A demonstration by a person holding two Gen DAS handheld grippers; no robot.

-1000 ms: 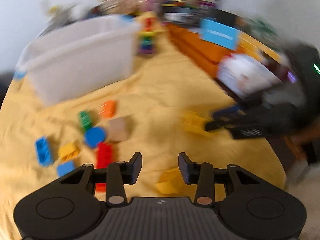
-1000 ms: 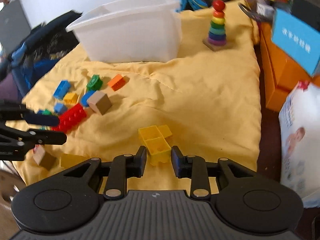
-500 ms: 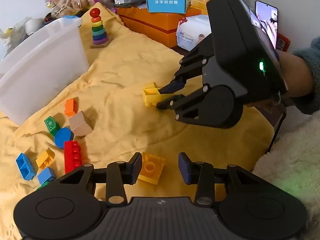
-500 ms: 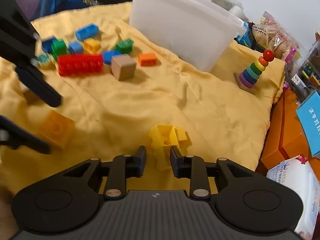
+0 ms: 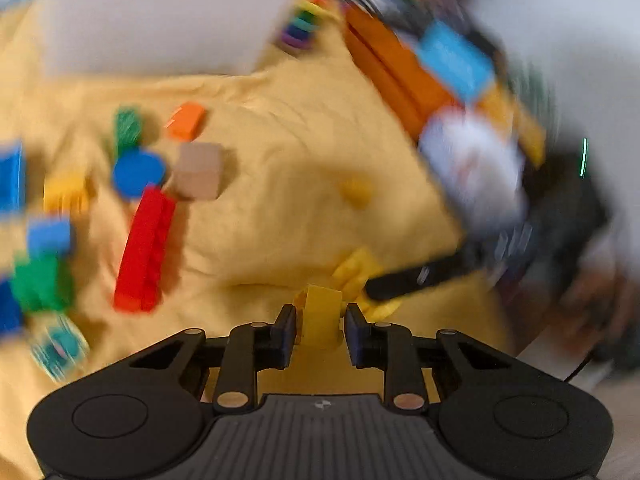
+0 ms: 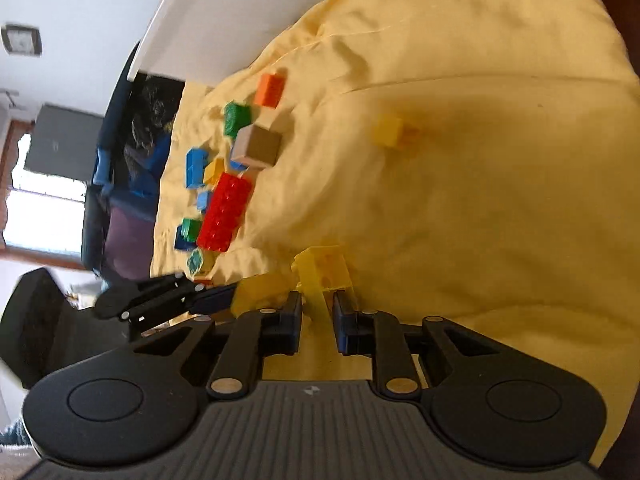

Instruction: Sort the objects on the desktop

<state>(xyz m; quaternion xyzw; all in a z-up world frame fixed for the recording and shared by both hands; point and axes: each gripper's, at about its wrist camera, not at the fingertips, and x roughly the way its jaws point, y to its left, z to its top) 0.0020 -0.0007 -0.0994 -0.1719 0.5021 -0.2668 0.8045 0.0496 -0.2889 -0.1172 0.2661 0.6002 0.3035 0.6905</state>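
The left gripper point(image 5: 320, 330) has its fingers pinching a yellow block point(image 5: 320, 316), held just above the yellow cloth point(image 5: 280, 184). The right gripper point(image 6: 316, 316) has its fingers closed on a yellow hollow block piece point(image 6: 324, 270); the two held pieces sit just beside each other, and the blur hides whether they touch. Taking the long red brick point(image 6: 224, 212) as landmark: a tan cube point(image 6: 256, 146) lies at its far end, with green point(image 6: 236, 118) and orange point(image 6: 270, 89) bricks beyond that. A small yellow brick point(image 6: 388, 130) lies alone, well apart from the red brick, on open cloth. The white bin point(image 5: 152, 24) stands farther back.
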